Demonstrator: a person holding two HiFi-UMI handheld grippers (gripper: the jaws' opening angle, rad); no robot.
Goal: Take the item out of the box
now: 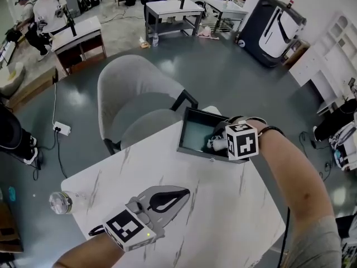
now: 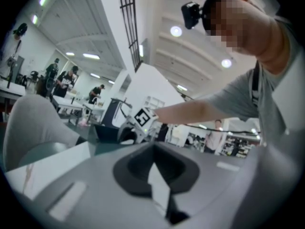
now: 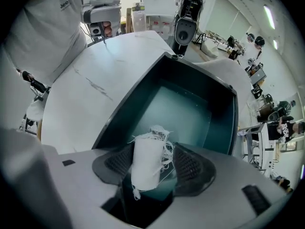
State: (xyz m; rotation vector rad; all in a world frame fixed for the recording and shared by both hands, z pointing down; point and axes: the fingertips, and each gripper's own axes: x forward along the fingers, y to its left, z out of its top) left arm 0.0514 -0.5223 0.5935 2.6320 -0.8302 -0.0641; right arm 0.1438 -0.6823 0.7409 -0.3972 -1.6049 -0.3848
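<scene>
A dark open box (image 1: 182,132) with a teal floor stands at the far edge of the white marble table (image 1: 223,205). My right gripper (image 1: 218,141) reaches down into it. In the right gripper view the box (image 3: 128,99) lies below, and a white roll with frayed threads (image 3: 145,163) stands upright between the jaws of the right gripper (image 3: 152,149). The left pad lies against the roll, while a small gap shows at the right pad, so the jaws stand open. My left gripper (image 1: 186,193) rests low over the near side of the table, its tips together and holding nothing.
A grey upholstered chair (image 1: 139,102) stands just beyond the table, next to the box. A clear plastic bottle (image 1: 58,202) lies at the table's left edge. Desks, several people and equipment fill the room behind. The left gripper view shows the right gripper's marker cube (image 2: 144,119).
</scene>
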